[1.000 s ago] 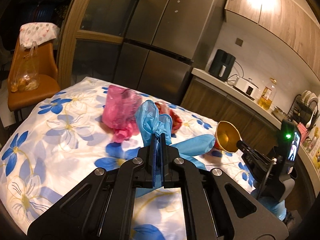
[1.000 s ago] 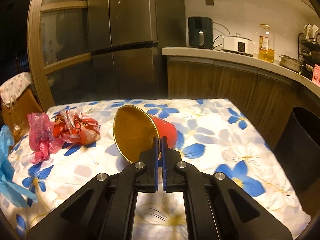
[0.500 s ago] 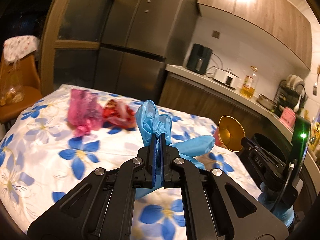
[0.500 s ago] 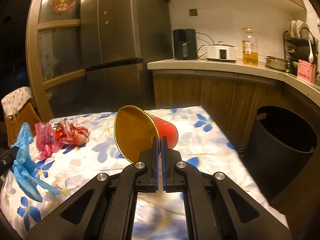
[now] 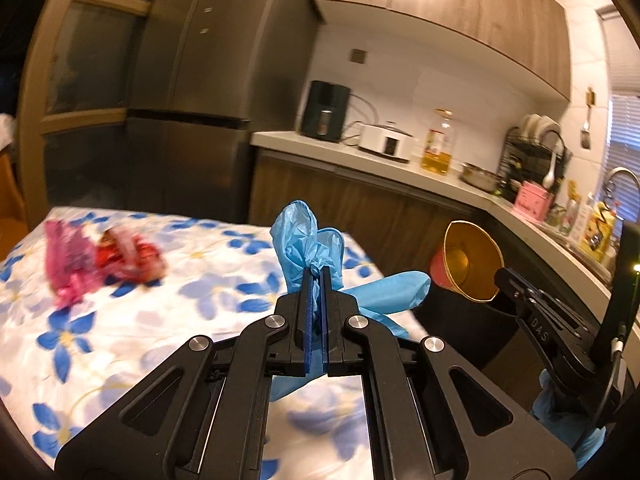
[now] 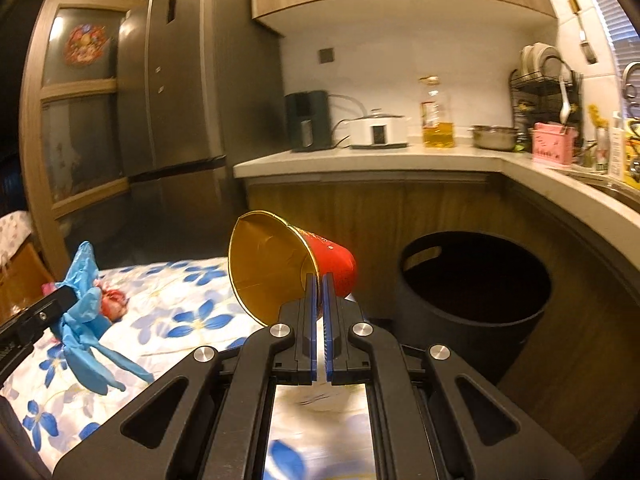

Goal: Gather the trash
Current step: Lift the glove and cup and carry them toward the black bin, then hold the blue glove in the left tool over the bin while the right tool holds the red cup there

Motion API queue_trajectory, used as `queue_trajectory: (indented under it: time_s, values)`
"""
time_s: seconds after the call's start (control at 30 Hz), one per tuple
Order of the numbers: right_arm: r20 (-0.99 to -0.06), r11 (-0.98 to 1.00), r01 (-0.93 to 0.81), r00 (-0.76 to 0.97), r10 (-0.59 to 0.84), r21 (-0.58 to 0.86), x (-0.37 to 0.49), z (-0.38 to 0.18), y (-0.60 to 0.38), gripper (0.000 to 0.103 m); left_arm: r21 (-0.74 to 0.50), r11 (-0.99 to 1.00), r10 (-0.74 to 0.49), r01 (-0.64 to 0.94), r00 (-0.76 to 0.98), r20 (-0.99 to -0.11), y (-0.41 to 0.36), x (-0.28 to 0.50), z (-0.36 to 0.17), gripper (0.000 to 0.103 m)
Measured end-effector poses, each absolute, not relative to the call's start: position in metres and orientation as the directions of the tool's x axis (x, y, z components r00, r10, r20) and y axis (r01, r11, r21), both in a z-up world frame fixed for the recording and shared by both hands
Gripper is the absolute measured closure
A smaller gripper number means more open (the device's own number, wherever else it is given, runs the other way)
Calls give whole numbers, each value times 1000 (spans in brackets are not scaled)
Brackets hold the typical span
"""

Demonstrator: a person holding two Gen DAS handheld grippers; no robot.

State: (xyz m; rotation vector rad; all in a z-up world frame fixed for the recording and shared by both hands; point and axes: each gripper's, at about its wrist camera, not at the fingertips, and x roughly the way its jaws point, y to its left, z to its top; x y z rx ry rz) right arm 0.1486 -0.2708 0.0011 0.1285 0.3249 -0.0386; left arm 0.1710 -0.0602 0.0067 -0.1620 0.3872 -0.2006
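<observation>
My left gripper [image 5: 318, 274] is shut on a crumpled blue glove [image 5: 308, 240] and holds it in the air above the right part of the flowered table [image 5: 120, 340]. My right gripper [image 6: 319, 280] is shut on the rim of a red paper cup with a gold inside [image 6: 276, 272], held tilted, left of the black trash bin [image 6: 472, 280]. The cup [image 5: 468, 260] and the right gripper [image 5: 500, 278] also show in the left wrist view. The glove [image 6: 84, 304] shows in the right wrist view. A pink bag [image 5: 66, 260] and a red wrapper [image 5: 132, 256] lie on the table at far left.
The bin stands on the floor between the table and the wooden counter cabinets [image 6: 440, 208]. On the counter [image 6: 360, 160] are a black appliance, a white cooker, an oil bottle and a pot. A tall grey fridge [image 6: 188, 100] stands behind the table.
Both grippers have risen and swung right with their loads, from over the table toward the bin. The bin has come into fuller view in the right wrist view.
</observation>
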Motion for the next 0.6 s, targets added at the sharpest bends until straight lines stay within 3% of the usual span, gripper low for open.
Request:
queue_trajectory:
  time_s: [0.6]
  values:
    - [-236,948,283,941,-244,145,134,18,-382,100,-128,903,-430,410,856,-288,-207,218,28,101]
